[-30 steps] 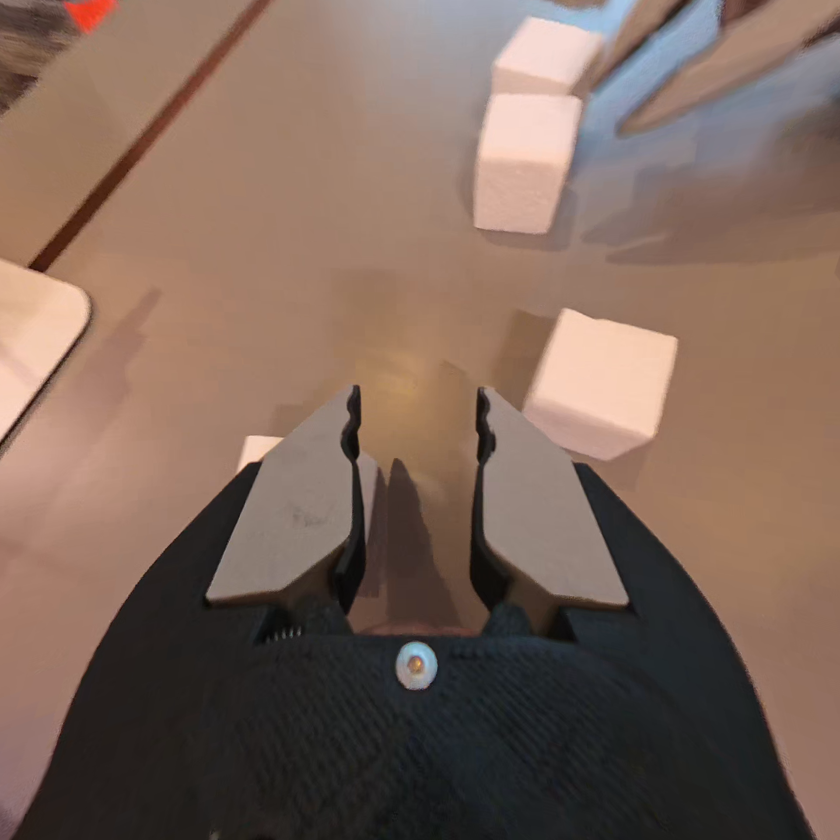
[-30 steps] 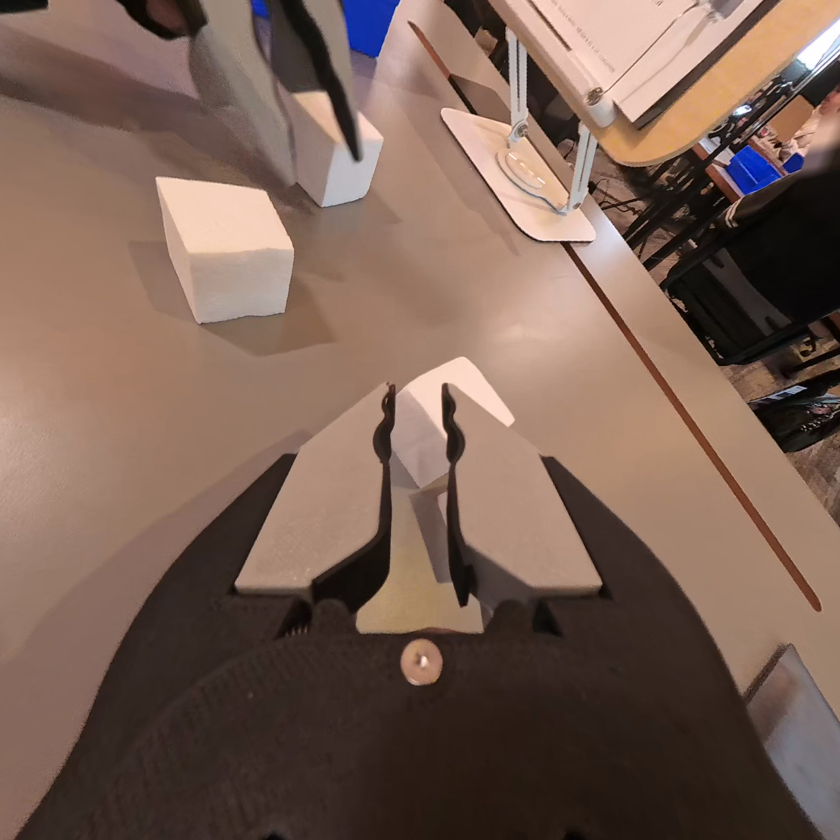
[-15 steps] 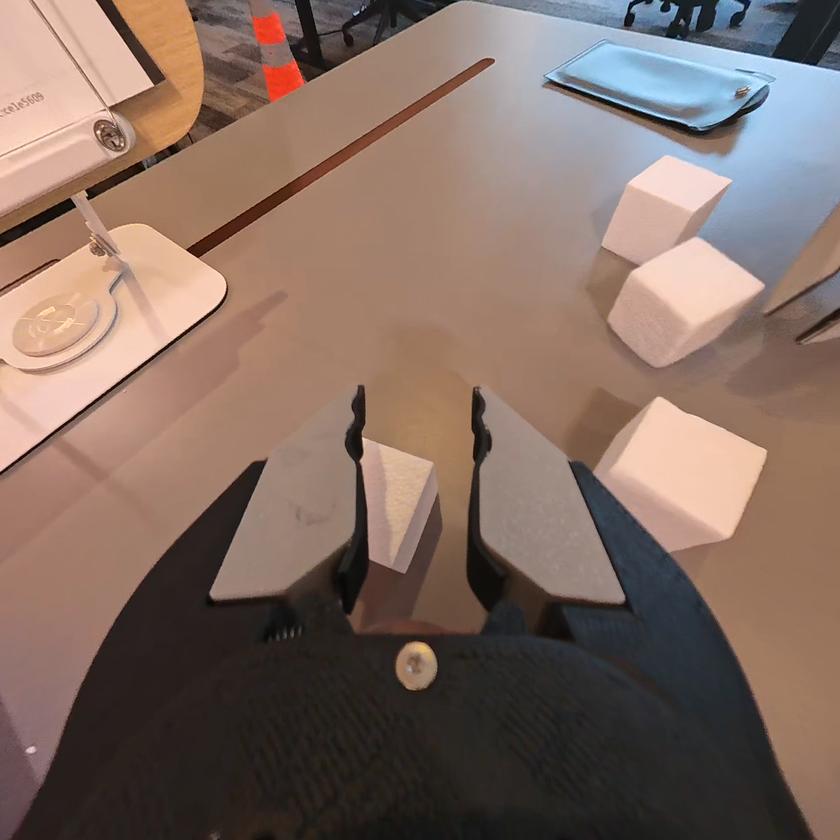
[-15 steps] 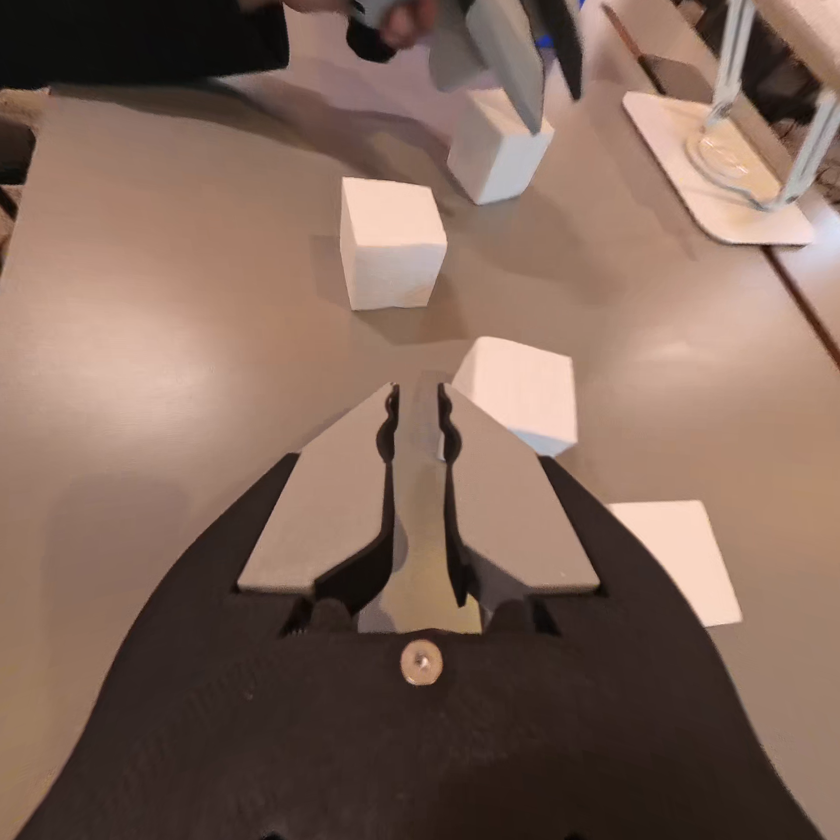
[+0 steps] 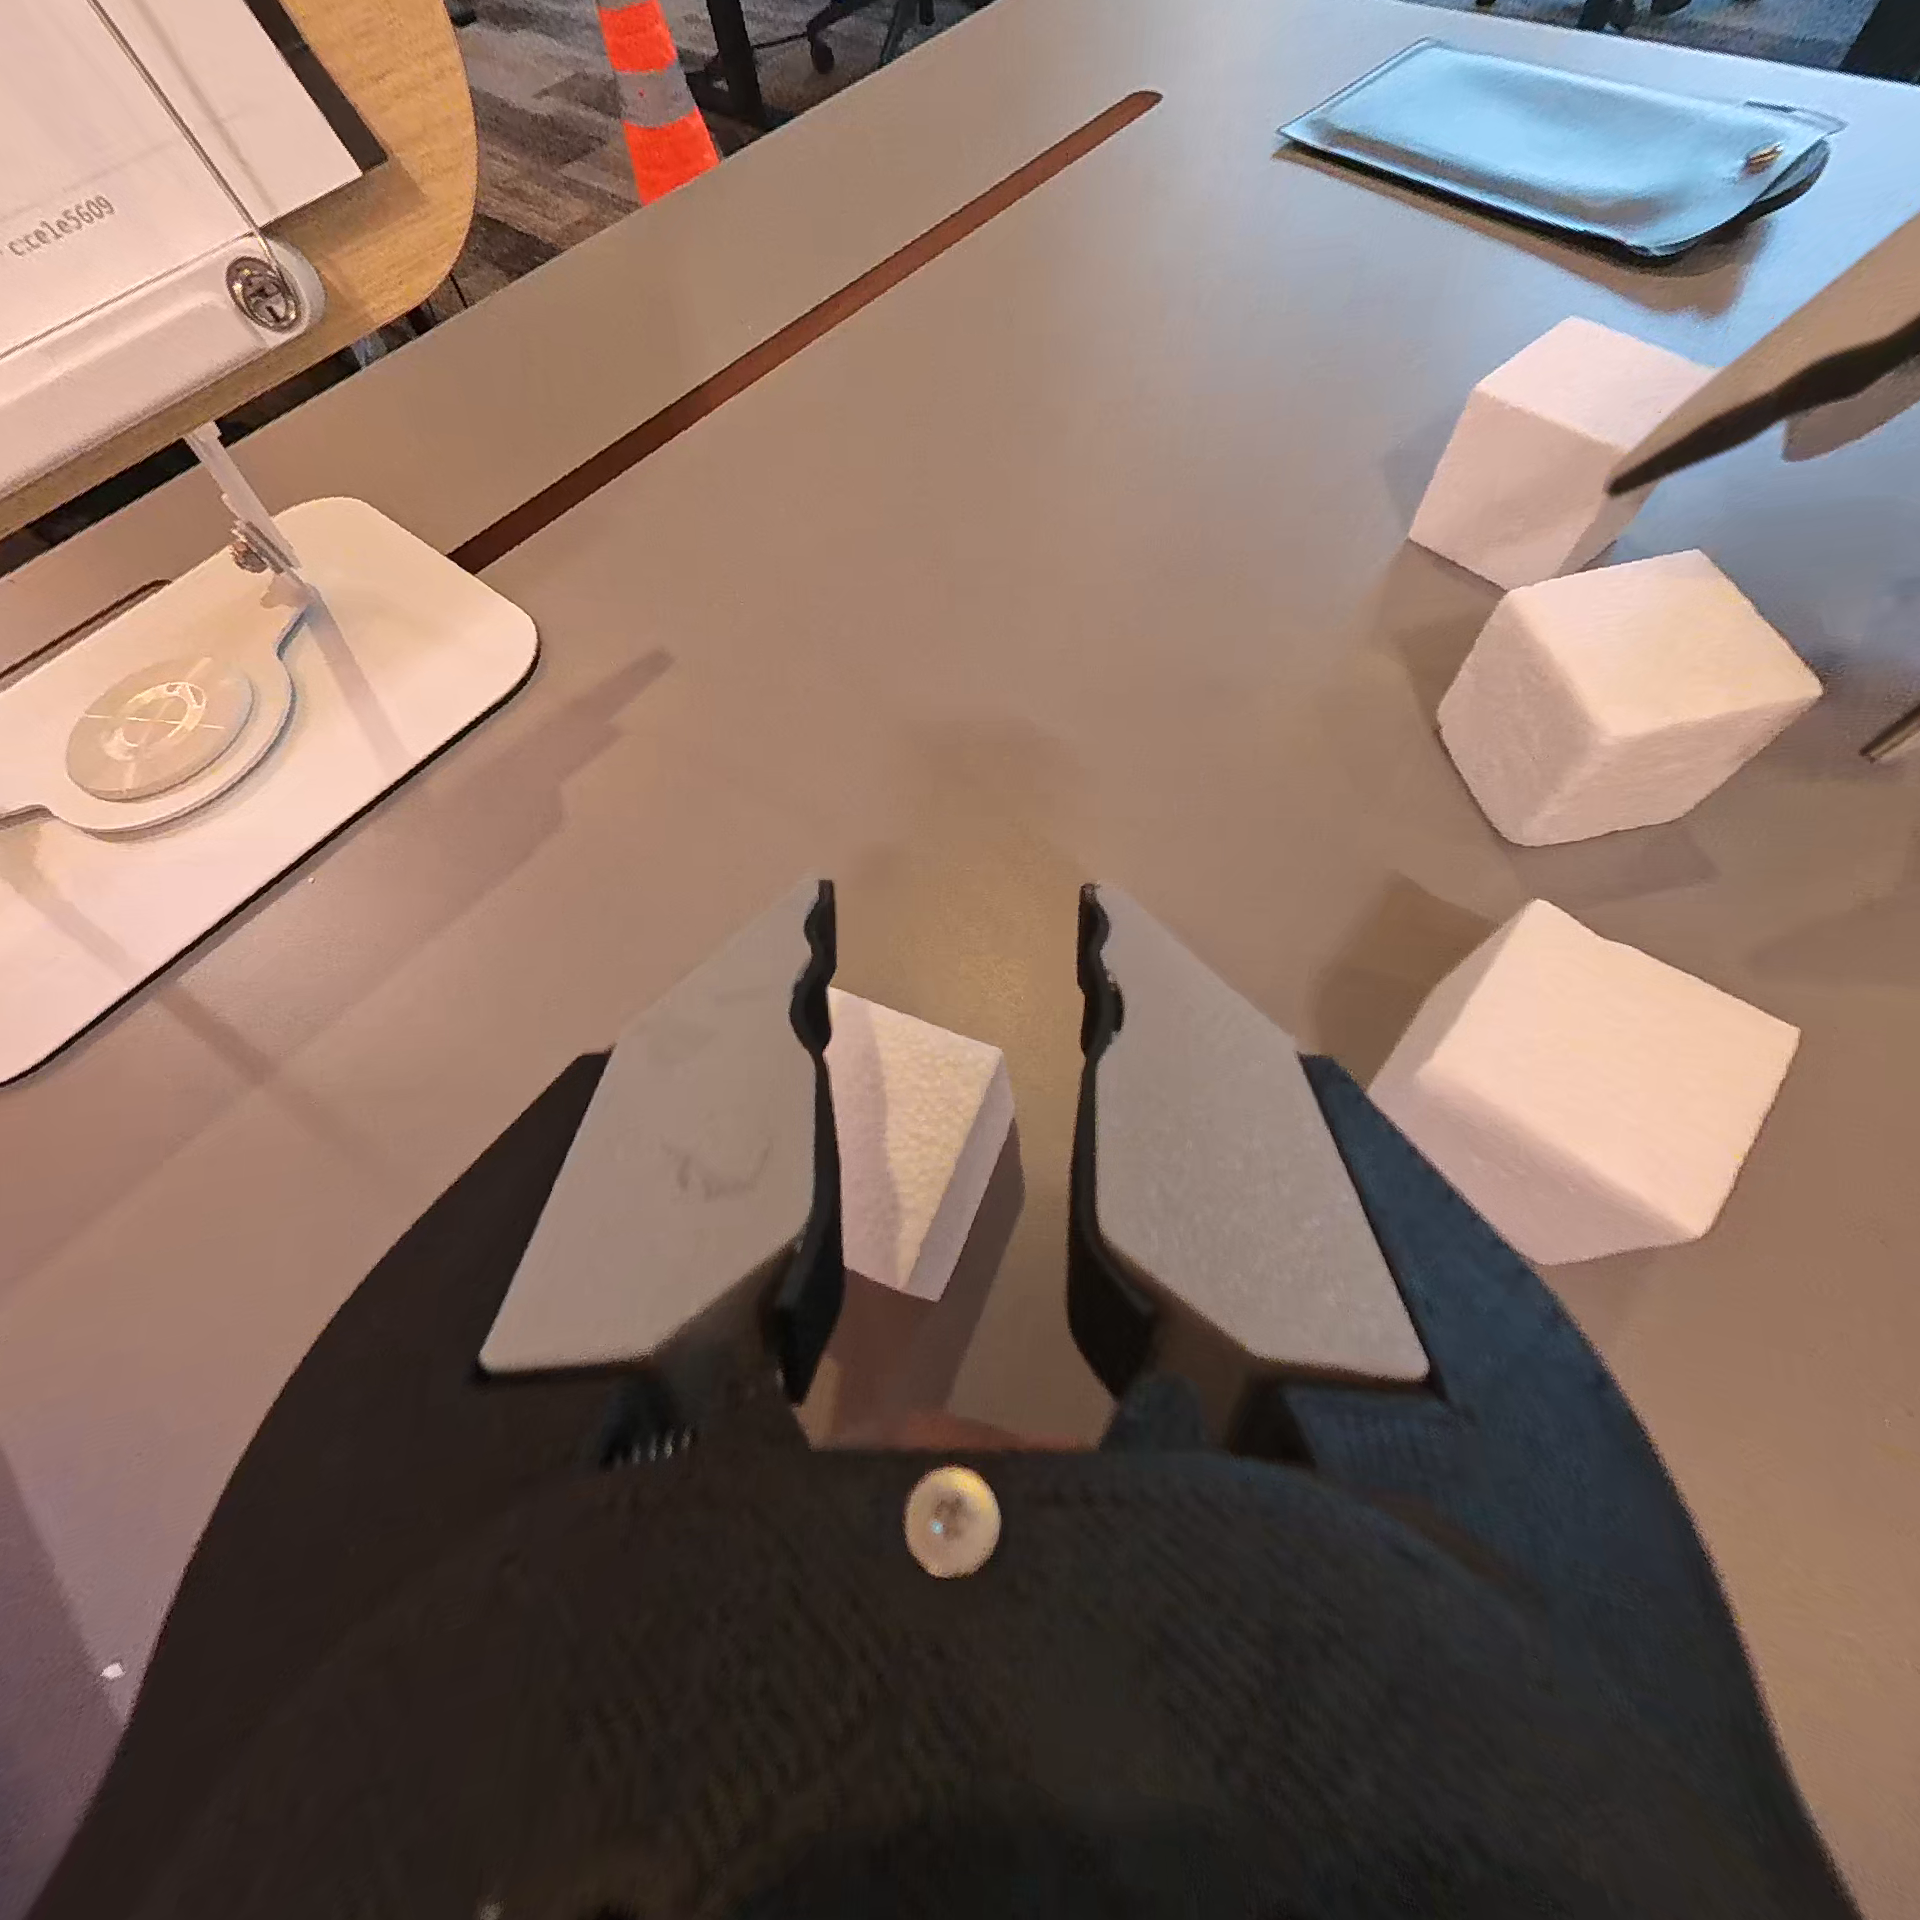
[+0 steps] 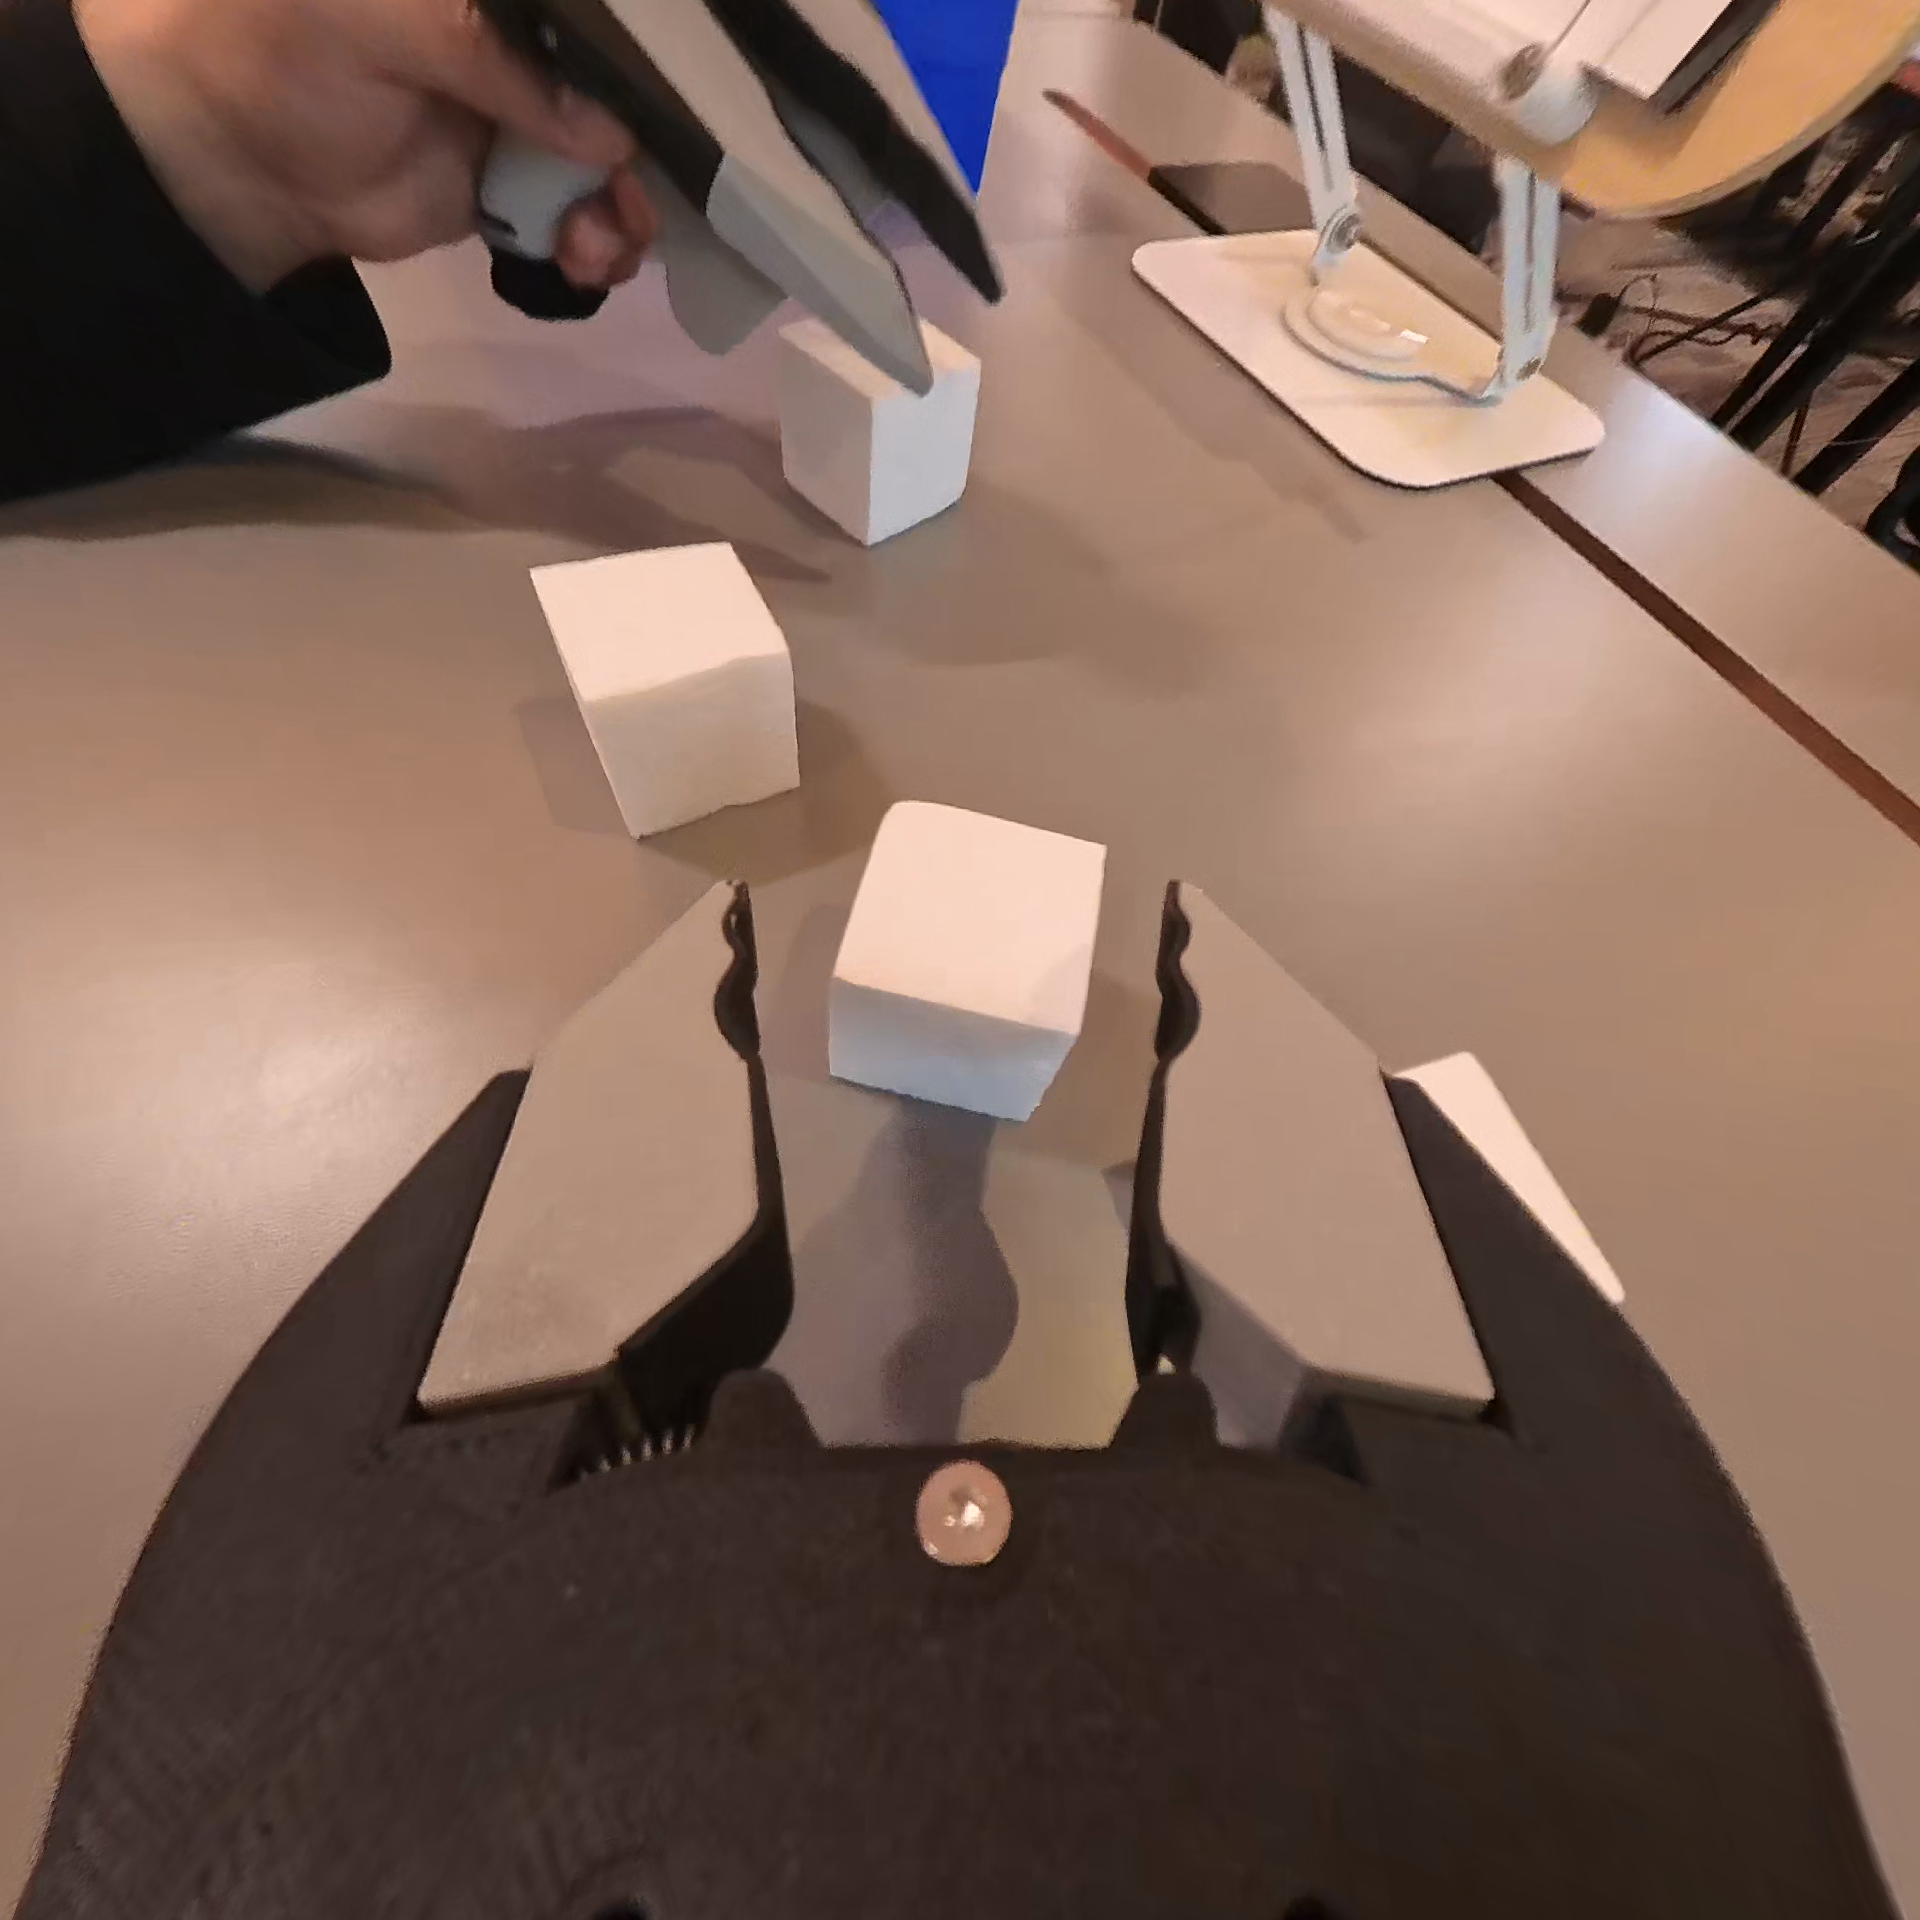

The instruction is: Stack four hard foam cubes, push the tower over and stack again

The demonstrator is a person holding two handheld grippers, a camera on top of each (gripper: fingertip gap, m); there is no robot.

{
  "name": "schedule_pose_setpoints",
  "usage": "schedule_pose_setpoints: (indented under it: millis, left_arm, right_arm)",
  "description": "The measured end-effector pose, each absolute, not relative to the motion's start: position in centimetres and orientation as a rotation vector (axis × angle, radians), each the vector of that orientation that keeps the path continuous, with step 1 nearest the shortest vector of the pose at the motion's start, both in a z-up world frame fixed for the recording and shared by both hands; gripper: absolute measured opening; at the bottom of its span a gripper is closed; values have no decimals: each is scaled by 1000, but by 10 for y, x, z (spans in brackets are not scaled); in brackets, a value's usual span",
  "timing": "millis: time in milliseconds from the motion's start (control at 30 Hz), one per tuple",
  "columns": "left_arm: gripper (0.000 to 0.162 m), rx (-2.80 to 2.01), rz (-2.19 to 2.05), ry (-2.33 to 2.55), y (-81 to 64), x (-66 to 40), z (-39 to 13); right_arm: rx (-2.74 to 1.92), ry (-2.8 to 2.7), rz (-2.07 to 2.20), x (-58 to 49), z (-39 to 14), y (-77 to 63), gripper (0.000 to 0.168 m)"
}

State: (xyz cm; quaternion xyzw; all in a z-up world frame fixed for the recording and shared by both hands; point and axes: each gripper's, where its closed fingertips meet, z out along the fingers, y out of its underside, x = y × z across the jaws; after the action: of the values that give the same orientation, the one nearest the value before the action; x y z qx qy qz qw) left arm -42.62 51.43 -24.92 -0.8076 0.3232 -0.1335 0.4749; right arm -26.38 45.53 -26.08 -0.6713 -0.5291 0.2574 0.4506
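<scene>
Fingers wide around cube

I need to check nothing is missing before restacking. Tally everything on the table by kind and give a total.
White foam cubes: 4
White tilted stand with flat base: 1
Dark flat pouch: 1
Total: 6, all on the grey table; no cube is stacked.
</scene>
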Motion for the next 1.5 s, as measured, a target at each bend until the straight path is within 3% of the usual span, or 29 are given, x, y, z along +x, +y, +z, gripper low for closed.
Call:
schedule_pose_setpoints:
  millis: [167, 700, 1500]
  left_arm:
    - [45, -1982, -334, 770, 515, -428, -249]
    - [43, -1977, -268, 711, 522, -440, -245]
    - [42, -1981, -212, 748, 520, -434, -246]
  right_arm:
    - [-1782, -1376, 470, -261, -292, 462, 56]
    - [-1272, -1588, 1066, -312, -208, 401, 56]
    - [-1233, -1774, 1049, -352, -221, 414, 56]
